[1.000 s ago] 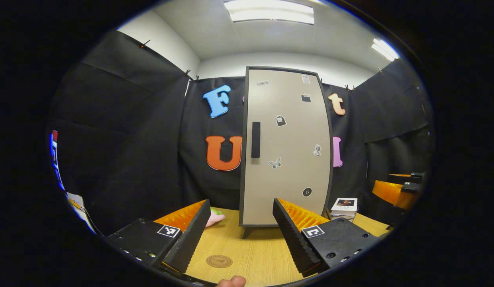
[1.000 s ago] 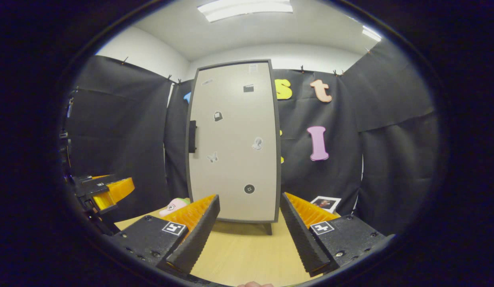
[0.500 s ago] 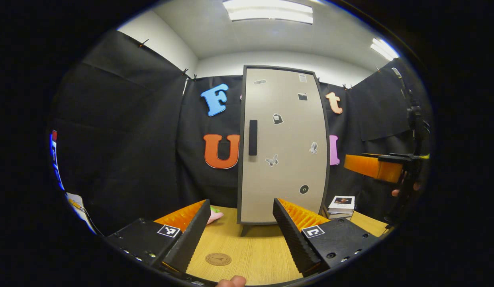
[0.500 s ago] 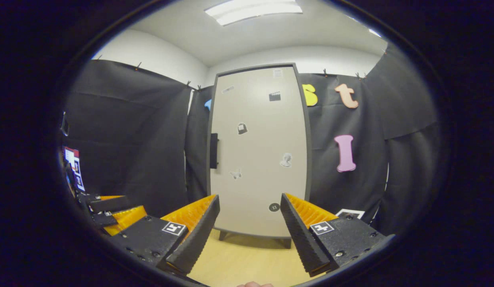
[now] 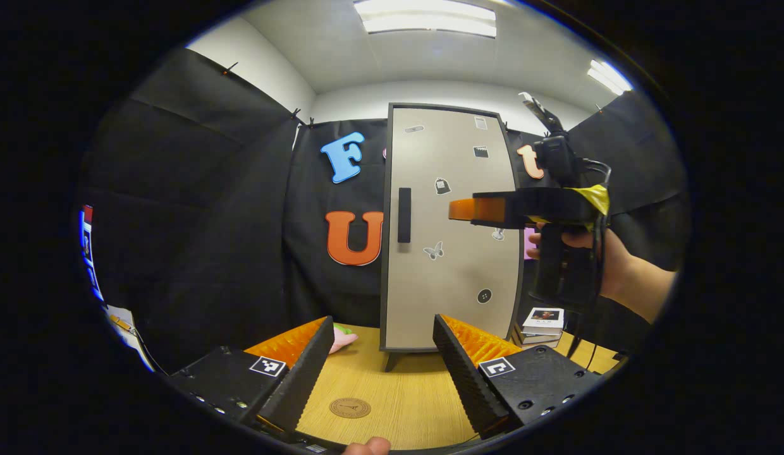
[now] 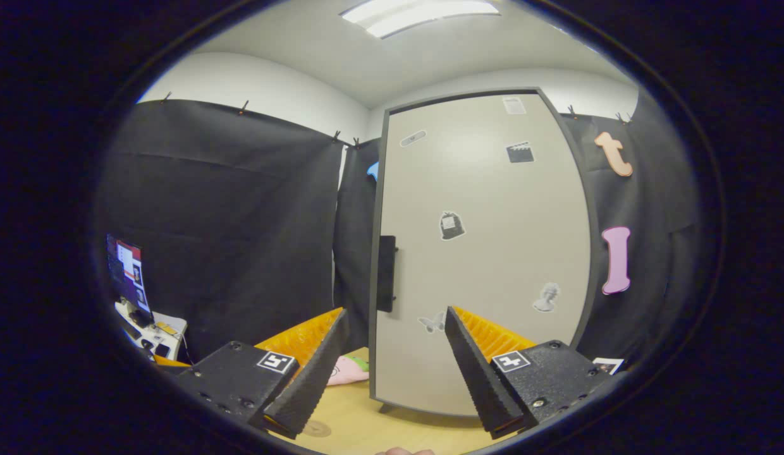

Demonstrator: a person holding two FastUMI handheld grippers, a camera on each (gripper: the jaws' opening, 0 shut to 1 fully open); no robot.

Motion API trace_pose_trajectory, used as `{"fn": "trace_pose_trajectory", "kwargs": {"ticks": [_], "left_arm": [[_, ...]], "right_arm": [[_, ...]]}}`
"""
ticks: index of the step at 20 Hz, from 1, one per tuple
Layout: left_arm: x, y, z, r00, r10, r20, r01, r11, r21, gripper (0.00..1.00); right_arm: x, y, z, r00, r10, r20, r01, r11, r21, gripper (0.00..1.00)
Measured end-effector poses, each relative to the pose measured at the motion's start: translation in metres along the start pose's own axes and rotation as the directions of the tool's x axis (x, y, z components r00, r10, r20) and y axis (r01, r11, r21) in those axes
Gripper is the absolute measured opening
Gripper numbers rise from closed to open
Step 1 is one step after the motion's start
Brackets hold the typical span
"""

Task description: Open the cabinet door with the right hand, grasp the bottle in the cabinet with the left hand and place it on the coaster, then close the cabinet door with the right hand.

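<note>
- Your cabinet (image 5: 452, 227) stands shut on the wooden table (image 5: 404, 392), its door (image 6: 483, 253) flush in the dark frame, so nothing inside it can be seen, the bottle included.
- The door handle (image 5: 404, 215) runs upright along the cabinet's left edge.
- Your right gripper (image 6: 395, 363) has its fingers spread apart on nothing, raised in front of the cabinet door; in the left gripper view its fingertip (image 5: 458, 208) is just right of the handle.
- Your left gripper (image 5: 382, 373) is also spread wide, low over the table before the cabinet.
- The coaster (image 5: 349, 407) lies on bare table in front of the cabinet, between your left fingers.
- Small boxes (image 5: 542, 319) are stacked right of the cabinet; a pink toy (image 6: 346, 371) lies to its left.
</note>
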State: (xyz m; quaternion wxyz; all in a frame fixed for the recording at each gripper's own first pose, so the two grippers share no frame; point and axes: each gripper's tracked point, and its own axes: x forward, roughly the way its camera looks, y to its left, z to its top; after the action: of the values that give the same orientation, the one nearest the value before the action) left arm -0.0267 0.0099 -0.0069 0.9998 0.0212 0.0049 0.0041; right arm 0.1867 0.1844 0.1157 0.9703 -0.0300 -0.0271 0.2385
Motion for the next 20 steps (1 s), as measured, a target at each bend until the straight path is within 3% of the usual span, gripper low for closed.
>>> {"fn": "trace_pose_trajectory", "kwargs": {"ticks": [7,14,17,20], "left_arm": [[0.001,0.024,-0.002,0.999,0.035,-0.009,-0.035,0.999,-0.009,0.95],[0.003,0.044,-0.007,0.997,0.077,-0.025,-0.077,0.997,-0.005,0.95],[0.003,0.05,-0.006,0.996,0.088,-0.024,-0.088,0.996,0.0,0.95],[0.003,0.052,-0.005,0.995,0.093,-0.02,-0.093,0.996,0.0,0.95]], "right_arm": [[0.093,0.011,0.006,0.998,0.029,-0.047,-0.026,0.997,0.073,0.98],[0.149,0.007,0.003,0.997,0.0,-0.076,0.003,0.999,0.042,0.97],[0.157,0.001,0.011,0.998,-0.051,-0.044,0.05,0.999,-0.021,0.86],[0.163,0.01,0.015,0.999,-0.038,-0.039,0.035,0.997,-0.064,0.76]]}}
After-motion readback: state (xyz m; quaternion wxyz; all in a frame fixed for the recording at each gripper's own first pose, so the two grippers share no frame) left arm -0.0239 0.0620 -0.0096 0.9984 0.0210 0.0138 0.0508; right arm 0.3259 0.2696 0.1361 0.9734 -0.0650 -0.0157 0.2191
